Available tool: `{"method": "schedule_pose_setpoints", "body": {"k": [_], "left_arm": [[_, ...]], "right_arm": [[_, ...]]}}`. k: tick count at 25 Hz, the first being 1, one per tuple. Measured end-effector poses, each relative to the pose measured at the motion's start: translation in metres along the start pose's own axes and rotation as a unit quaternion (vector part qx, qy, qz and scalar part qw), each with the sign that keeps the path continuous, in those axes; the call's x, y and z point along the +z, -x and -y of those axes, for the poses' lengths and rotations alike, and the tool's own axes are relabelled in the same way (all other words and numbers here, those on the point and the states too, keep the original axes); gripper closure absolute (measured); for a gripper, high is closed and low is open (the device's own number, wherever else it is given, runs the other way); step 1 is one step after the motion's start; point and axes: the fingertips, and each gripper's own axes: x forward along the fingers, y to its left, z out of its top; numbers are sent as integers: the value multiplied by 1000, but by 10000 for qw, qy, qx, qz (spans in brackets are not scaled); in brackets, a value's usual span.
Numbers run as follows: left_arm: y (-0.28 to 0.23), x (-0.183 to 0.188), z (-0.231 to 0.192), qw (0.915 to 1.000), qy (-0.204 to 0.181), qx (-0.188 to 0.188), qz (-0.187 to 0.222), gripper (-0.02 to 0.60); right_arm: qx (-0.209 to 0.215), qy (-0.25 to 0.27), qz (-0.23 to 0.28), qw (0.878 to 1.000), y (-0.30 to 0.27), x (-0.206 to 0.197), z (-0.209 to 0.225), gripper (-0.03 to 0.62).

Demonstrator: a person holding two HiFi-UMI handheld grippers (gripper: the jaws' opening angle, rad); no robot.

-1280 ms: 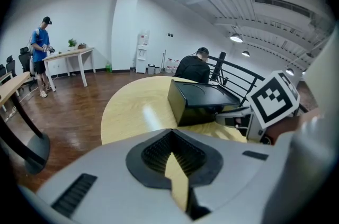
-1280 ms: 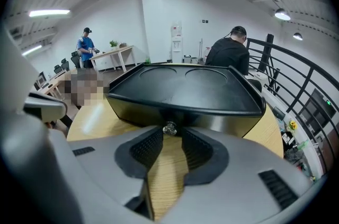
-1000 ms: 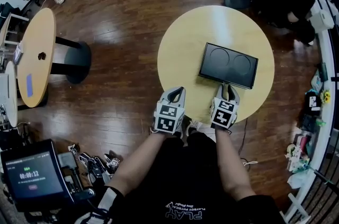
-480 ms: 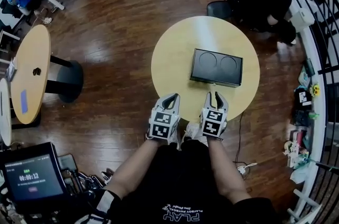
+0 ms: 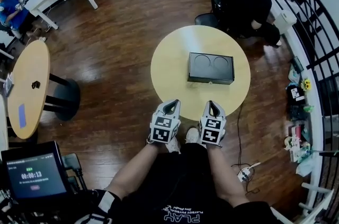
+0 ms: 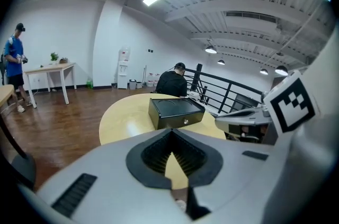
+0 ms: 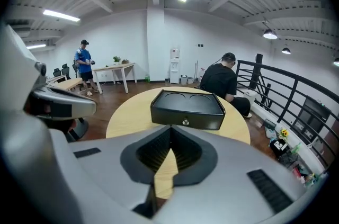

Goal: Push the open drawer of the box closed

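we hold both grippers side by side at the near edge of the round table (image 5: 169, 77). the left gripper (image 5: 171, 105) has its jaws together and empty. the right gripper (image 5: 211, 105) has just closed its jaws on nothing. the black box (image 5: 211, 68) sits mid-table, well ahead of both, with its knobbed drawer front facing us.

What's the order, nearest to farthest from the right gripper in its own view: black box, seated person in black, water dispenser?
1. Black box, on the round table just ahead.
2. Seated person in black, behind the table, to the right.
3. Water dispenser, at the far wall, centre.
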Motion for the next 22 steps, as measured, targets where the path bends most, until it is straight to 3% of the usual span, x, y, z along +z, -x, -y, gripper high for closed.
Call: {"method": "schedule_pose_setpoints", "body": {"k": [3, 10, 22], "left_arm": [[7, 2, 9, 9991, 351, -222, 34, 584], [8, 12, 20, 9988, 150, -423, 181, 584], [63, -37, 127, 9998, 99, -129, 124, 584]], "right_arm": [[22, -96, -44, 9999, 12, -5, -4, 589], [25, -213, 27, 9998, 13, -1, -4, 589], [541, -52, 371, 9978, 106, -35, 25, 589]]}}
